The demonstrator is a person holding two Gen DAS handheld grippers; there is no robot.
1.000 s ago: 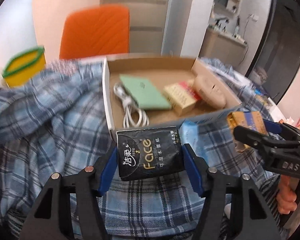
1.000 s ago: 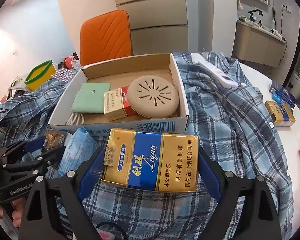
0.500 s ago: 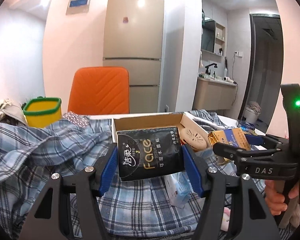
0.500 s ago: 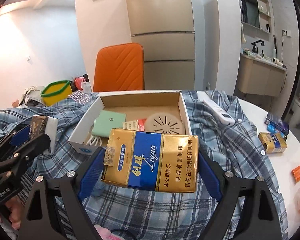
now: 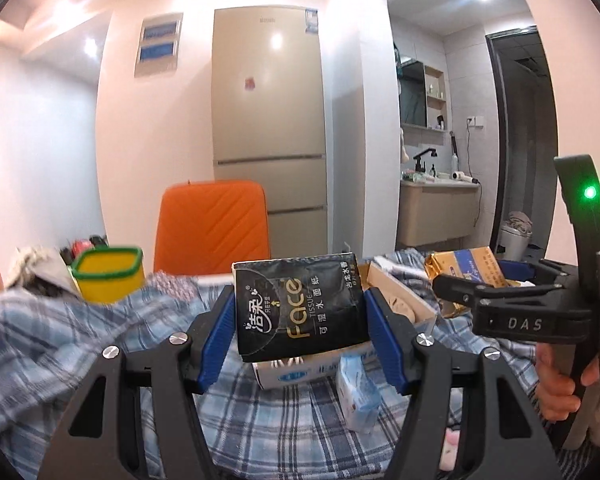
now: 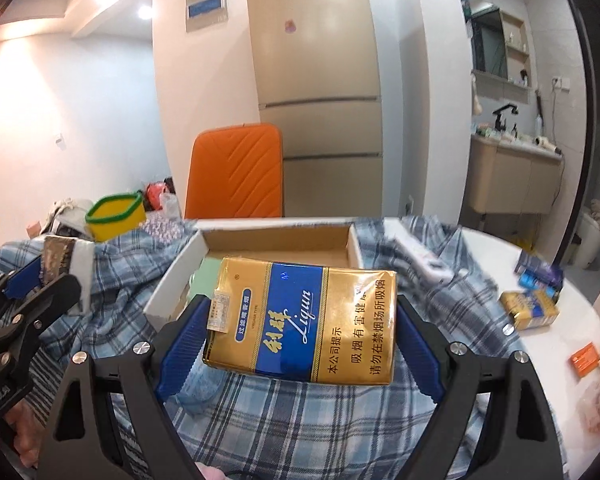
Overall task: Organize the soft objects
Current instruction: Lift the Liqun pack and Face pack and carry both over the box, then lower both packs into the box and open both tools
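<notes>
Packs held above box

Left gripper (image 5: 300,320) is clamping the black tissue pack (image 5: 298,306); right gripper (image 6: 300,344) is clamping the gold cigarette pack (image 6: 304,320). Both are hanging above the cardboard box (image 6: 172,280). Advised: lower each level into bare floor space, releasing gently.

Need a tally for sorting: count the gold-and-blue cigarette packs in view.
2. One gold-and-blue pack is clamped in the right tool; the other pack lies on the white table, far right. The cardboard box may hide others.
</notes>
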